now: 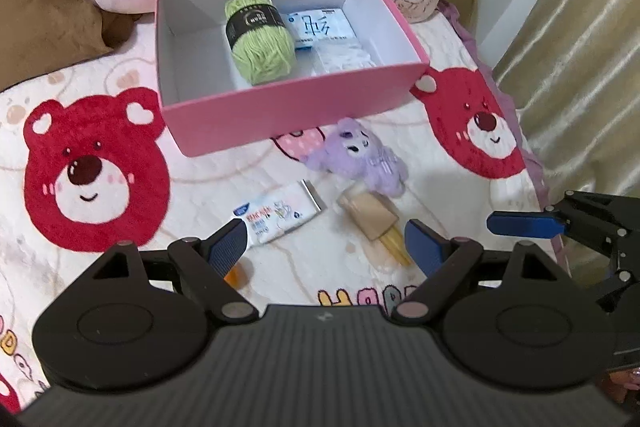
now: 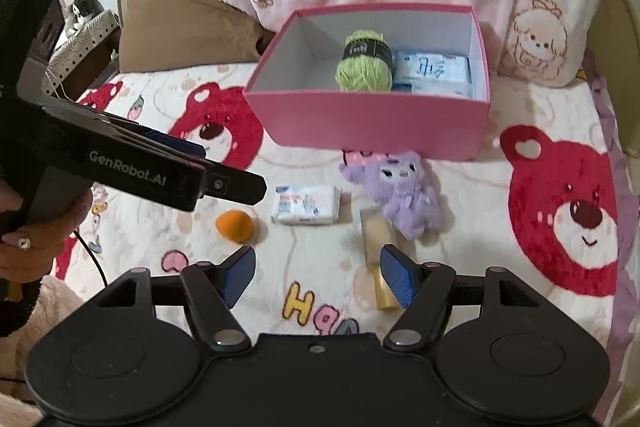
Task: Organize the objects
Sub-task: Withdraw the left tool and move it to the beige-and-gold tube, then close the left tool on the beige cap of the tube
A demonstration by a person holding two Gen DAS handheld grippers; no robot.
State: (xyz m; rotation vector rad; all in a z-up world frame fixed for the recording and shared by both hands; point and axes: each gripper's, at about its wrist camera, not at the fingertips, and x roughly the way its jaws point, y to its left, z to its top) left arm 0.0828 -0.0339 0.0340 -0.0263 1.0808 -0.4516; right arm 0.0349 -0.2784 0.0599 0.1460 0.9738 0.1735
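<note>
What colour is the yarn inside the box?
The yarn is light green with a black band; the left wrist view shows it best.

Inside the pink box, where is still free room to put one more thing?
The left half of the pink box is bare, between its left wall and the green yarn. The right half is crowded: the tissue packs fill it beside the yarn.

**Readable marks: one brand name, a few blanket letters**

"GenRobot.AI" shows in pale letters along the black side of the left gripper (image 2: 224, 183), left of the right-wrist frame. On the blanket (image 2: 320, 279), low centre, cartoon letters "H", "P", "P" appear, partly hidden. The tissue packs and the yarn's black band carry print, too blurred to read.
</note>
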